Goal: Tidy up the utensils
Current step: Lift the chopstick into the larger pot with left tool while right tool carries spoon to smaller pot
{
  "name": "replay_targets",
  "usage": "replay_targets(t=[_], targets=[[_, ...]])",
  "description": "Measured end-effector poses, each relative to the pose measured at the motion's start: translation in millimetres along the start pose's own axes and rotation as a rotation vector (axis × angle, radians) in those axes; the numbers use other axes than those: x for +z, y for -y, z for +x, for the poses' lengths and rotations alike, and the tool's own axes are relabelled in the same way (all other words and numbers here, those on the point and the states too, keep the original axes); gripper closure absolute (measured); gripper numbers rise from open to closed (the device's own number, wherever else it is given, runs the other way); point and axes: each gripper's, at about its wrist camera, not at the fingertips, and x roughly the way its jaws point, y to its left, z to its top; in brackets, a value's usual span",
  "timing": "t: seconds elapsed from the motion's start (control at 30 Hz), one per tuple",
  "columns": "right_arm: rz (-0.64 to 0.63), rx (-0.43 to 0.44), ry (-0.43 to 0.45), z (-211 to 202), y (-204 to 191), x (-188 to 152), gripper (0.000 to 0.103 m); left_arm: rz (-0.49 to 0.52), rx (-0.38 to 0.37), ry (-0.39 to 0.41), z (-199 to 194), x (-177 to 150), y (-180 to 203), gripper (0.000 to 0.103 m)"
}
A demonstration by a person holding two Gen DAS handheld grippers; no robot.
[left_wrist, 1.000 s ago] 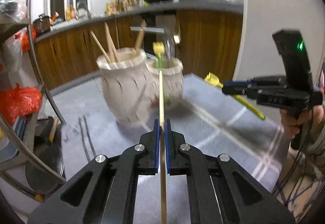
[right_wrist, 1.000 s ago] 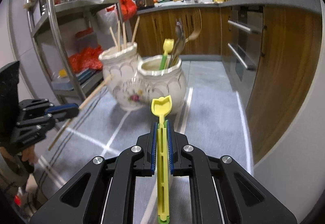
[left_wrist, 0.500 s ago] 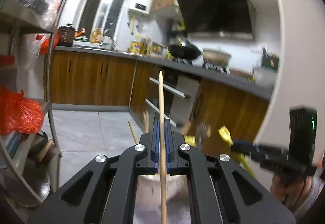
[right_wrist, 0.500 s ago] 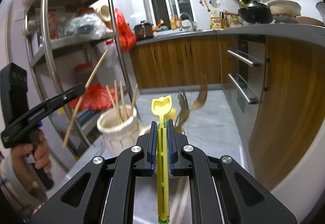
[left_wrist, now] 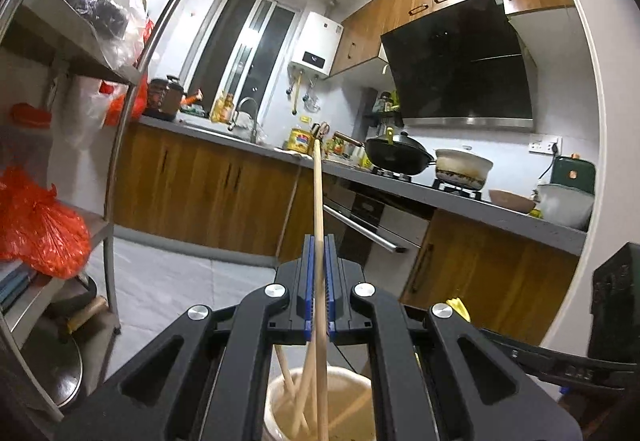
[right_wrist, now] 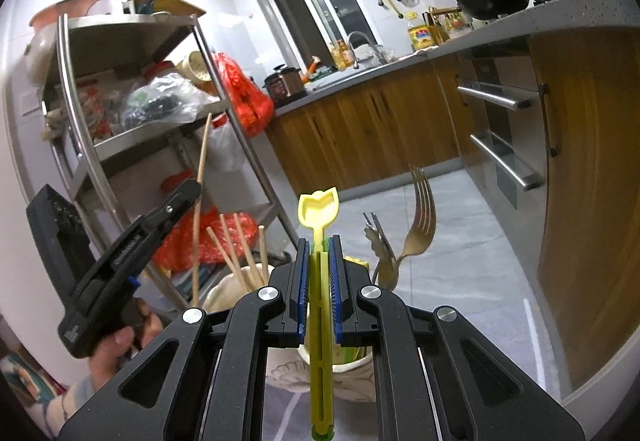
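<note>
I am counting two white ceramic holder jars; five thin wooden chopsticks, one clamped in my left gripper; two golden metal forks; one yellow-green plastic utensil pinched in my right gripper.

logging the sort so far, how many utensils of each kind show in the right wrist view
wooden chopsticks: 4 (held chopstick in the left hand-held gripper, 3 more in the left jar)
yellow plastic utensils: 2 (held yellow utensil in the right hand-held gripper, yellow tip behind it)
metal utensils: 2 (fork, second piece)
total: 8
</note>
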Motion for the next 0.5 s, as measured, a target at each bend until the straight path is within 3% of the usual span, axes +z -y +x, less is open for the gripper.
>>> replay_targets(t=[0.1, 0.27, 0.5], targets=[[0.000, -0.002, 0.004, 1, 1, -2, 0.093, 0.023, 0.022, 0.015, 4, -7, 2, 0.099], [-0.020, -0.009, 0.028, 6, -3, -1, 0.092, 0.083, -0.008, -0.002, -6, -17, 6, 0.099], [-0.067, -0.054, 0.103, 33, -12, 0, 0.092, 0.096, -0.010, -0.070, -32, -30, 1, 0.099]])
